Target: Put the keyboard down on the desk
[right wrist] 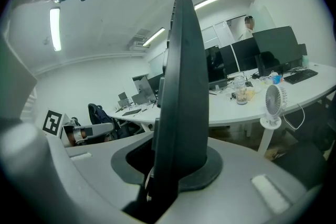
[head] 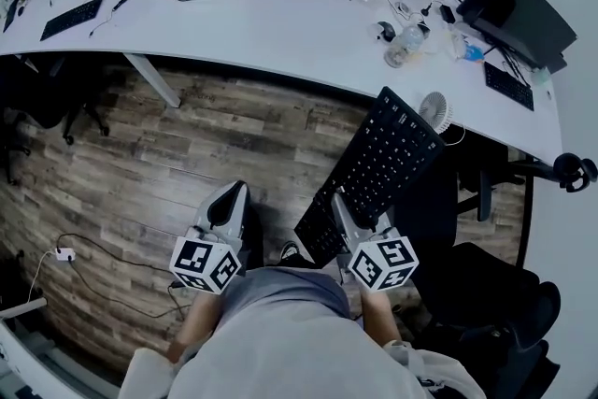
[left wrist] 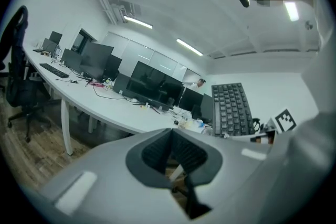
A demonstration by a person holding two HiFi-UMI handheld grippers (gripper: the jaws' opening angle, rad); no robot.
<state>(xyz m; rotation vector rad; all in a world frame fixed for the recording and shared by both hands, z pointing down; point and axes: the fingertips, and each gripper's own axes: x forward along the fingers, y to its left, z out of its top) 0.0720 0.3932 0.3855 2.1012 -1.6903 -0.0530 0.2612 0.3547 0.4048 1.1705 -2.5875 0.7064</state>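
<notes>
Short of the desk's near edge, above the floor: keyboard (head: 385, 165) carried by 1 claw.
The right gripper (head: 344, 212) clamps the keyboard at its near end. Its long axis runs ahead and to the right, toward the desk (head: 280, 28), and its far end is close to that edge by a small fan (head: 435, 110). The left gripper (head: 232, 203) has its jaws together on nothing and sits apart from the keyboard. The right hand likely does the set-down, probably on bare desk left of the bottle (head: 405, 45).

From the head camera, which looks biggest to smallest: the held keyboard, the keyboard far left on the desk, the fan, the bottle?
1. held keyboard, though nearest the camera
2. desk keyboard
3. fan and bottle: too alike to rank
</notes>
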